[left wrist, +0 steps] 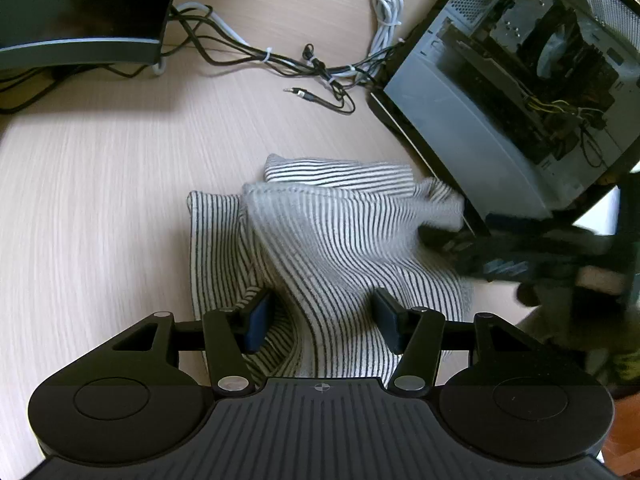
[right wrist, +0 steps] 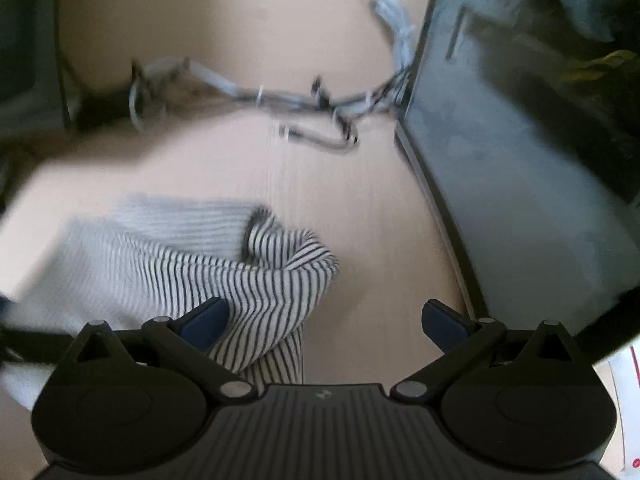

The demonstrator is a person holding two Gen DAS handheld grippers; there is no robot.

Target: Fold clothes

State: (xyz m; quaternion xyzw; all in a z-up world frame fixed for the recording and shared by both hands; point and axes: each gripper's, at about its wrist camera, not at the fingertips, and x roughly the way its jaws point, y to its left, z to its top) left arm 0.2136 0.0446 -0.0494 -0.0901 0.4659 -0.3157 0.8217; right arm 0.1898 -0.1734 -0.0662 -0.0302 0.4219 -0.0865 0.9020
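Note:
A white garment with thin black stripes (left wrist: 320,240) lies crumpled on the light wooden table (left wrist: 100,200). My left gripper (left wrist: 322,314) is open, its jaws apart over the garment's near part, cloth lying between them. In the left wrist view the right gripper's dark body (left wrist: 520,256) shows blurred at the garment's right edge. In the right wrist view the garment (right wrist: 240,276) lies left of centre. My right gripper (right wrist: 324,318) is wide open; its left finger (right wrist: 204,320) is over the cloth and its right finger (right wrist: 444,322) is over bare table.
An open computer case (left wrist: 520,92) stands at the right, close to the garment. A bundle of black and grey cables (left wrist: 312,68) runs across the far table. A dark monitor (left wrist: 80,12) stands at the far left.

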